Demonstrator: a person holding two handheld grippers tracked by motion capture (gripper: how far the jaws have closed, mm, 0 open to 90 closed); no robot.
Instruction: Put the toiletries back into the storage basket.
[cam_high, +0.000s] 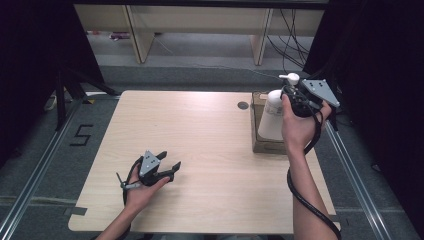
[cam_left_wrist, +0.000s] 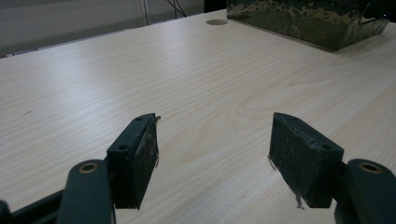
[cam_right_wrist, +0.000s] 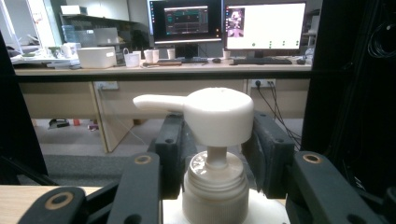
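Note:
A white pump bottle (cam_high: 272, 117) hangs over a brown cardboard box (cam_high: 261, 145) at the table's right side, its lower end down inside the box. My right gripper (cam_high: 292, 97) is shut on its neck just below the pump head. In the right gripper view the pump head (cam_right_wrist: 219, 114) sits between the two black pads, spout pointing left, and the right gripper (cam_right_wrist: 218, 137) clamps the neck from both sides. My left gripper (cam_high: 169, 160) rests low over the table's front left, open, with nothing between its jaws; in its own view the left gripper (cam_left_wrist: 212, 149) faces bare wood.
The light wooden table (cam_high: 200, 135) has a round cable hole (cam_high: 243, 105) near its far edge, just left of the box. The box's dark side (cam_left_wrist: 303, 21) shows far ahead in the left gripper view. Black curtains flank the table; desks and monitors (cam_right_wrist: 224, 23) stand beyond.

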